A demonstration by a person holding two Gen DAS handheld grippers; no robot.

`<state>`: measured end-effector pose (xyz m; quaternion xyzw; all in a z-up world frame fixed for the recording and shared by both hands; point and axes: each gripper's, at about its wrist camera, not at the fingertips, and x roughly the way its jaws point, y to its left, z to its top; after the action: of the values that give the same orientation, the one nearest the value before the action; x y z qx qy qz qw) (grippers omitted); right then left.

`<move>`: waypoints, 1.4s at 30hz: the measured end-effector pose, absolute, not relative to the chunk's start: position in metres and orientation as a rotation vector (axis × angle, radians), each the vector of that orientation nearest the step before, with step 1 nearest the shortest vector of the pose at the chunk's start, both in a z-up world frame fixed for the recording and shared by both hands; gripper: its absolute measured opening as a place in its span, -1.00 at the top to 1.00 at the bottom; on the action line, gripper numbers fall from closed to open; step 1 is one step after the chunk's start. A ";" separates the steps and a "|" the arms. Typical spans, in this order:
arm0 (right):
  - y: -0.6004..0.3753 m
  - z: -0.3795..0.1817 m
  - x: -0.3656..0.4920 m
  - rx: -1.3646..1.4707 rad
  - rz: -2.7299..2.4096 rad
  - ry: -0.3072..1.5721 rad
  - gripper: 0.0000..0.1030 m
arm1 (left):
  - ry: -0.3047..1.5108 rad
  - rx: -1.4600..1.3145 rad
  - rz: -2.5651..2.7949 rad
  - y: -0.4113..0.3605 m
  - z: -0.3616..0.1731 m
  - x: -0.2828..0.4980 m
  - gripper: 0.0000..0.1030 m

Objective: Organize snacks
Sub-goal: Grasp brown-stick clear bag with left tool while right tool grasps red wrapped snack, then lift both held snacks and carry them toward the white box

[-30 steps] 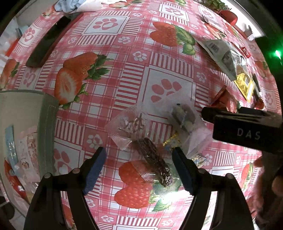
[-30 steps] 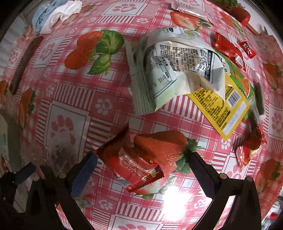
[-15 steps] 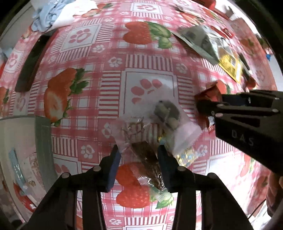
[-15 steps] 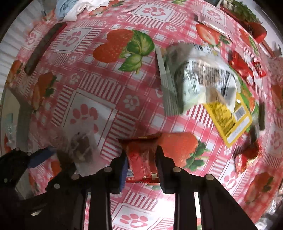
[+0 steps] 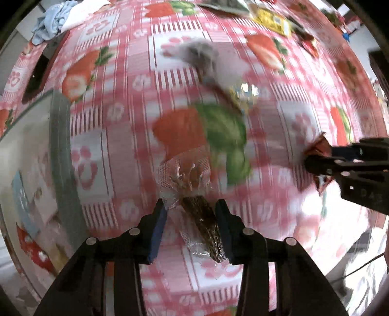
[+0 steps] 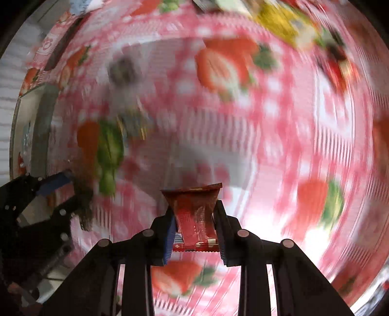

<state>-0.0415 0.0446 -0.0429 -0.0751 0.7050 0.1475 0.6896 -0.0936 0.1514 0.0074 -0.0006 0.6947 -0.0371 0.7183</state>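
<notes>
The table, covered in a pink-and-white checked oilcloth printed with strawberries and paw marks, fills both views, badly blurred. The landmark is the grey-rimmed storage box at the table's left edge, already holding packets.

Left claw: its jaws have just been closing and are now clamped on a clear cellophane packet with a dark brown ridged snack inside. The packet hangs just right of the box, clear of the table. The pads grip the lower body, while the crimped top fans out loose beyond the fingertips. Risk: slippery film and an off-centre snack could let the packet swing or slide out during fast travel.

Right claw: its jaws have also just been closing and are now pressed together on a flat red foil wrapper, carried well to the right of the box. The wrapper is bowed between the pads. Risk: thin foil may crease, fold and slip free.

Both claws are close together in the left wrist view. Risk: if both head for the box at once, they may collide or knock a packet loose at the rim.

Remaining loose items, a crumpled clear packet and a yellow packet, lie farther from the box; a low pass could drag them.
</notes>
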 end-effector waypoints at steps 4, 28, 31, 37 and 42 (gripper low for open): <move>0.023 -0.051 -0.073 -0.091 0.265 1.623 0.40 | 1.542 0.020 -0.101 0.151 0.006 -0.106 0.13; 0.030 -0.060 -0.139 -0.091 0.227 1.612 0.40 | 1.495 -0.029 -0.102 0.173 0.012 -0.119 0.07; 0.029 -0.057 -0.137 -0.094 0.230 1.609 0.40 | 1.471 -0.057 -0.086 0.185 0.025 -0.121 -0.03; 0.027 -0.056 -0.137 -0.083 0.231 1.606 0.40 | 1.505 -0.105 -0.060 0.200 0.023 -0.123 -0.07; 0.027 -0.055 -0.137 -0.078 0.229 1.607 0.40 | 1.540 -0.117 -0.040 0.203 0.015 -0.126 -0.10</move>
<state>-0.1370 0.0274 -0.0547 -0.0350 0.7178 0.1023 0.6878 -0.1262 0.2034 0.0154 -0.0528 0.6958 -0.0179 0.7161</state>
